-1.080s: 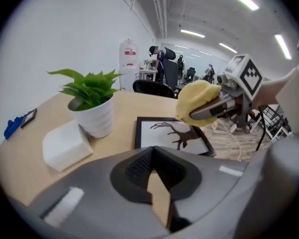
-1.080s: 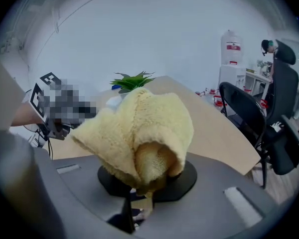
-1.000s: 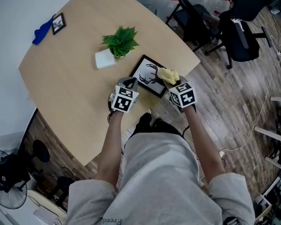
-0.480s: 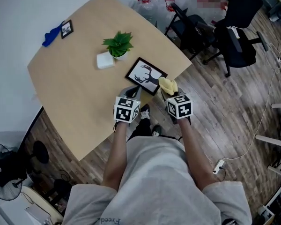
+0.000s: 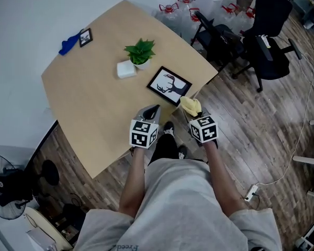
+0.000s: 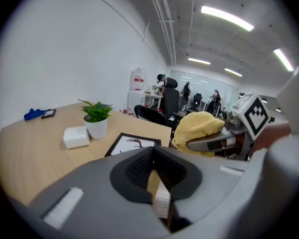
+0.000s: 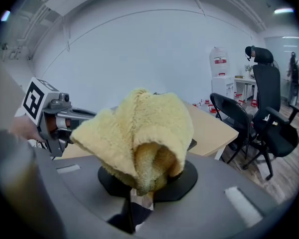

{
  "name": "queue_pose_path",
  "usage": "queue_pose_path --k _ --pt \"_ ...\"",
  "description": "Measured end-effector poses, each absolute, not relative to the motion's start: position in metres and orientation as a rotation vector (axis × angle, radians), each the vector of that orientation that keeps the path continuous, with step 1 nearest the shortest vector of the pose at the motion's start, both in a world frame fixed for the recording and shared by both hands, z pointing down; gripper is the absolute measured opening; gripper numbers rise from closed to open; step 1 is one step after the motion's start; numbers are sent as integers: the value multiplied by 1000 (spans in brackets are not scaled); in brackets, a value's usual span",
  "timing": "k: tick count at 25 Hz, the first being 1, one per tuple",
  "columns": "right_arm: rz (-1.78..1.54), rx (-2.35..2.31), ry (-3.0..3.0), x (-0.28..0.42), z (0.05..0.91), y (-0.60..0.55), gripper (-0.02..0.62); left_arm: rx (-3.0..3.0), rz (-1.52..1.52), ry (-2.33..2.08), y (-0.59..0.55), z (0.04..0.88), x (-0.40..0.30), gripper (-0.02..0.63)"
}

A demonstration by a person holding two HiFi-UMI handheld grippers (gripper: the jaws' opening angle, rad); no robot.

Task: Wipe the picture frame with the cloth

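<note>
A black picture frame (image 5: 169, 85) with a deer print lies flat on the wooden table (image 5: 94, 103) near its front right edge; it also shows in the left gripper view (image 6: 132, 144). My right gripper (image 5: 191, 107) is shut on a yellow fluffy cloth (image 5: 190, 106), held off the table's edge just short of the frame. The cloth (image 7: 139, 133) fills the right gripper view. My left gripper (image 5: 152, 111) hovers over the table edge in front of the frame, jaws shut with nothing between them.
A small potted plant (image 5: 140, 53) and a white box (image 5: 126, 69) stand behind the frame. A second small frame (image 5: 85, 37) and a blue cloth (image 5: 68, 44) lie at the table's far corner. Black office chairs (image 5: 261, 41) stand to the right on the wooden floor.
Both grippers have pulled back from the frame toward the table's edge; the cloth has come off the frame's right corner. The frame stays flat on the table.
</note>
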State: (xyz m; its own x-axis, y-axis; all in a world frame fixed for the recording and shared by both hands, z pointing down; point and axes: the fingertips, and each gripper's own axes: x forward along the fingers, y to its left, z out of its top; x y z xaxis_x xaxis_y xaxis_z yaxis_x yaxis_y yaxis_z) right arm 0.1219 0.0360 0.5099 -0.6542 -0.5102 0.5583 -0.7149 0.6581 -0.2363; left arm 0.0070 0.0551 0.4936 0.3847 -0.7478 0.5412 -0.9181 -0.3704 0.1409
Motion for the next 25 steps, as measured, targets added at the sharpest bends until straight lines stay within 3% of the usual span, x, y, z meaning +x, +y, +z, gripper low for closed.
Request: queue_pose_path --k 25 --pt "565 946 -2439 107 511 87 40 2197 490 -1481 105 504 -33 51"
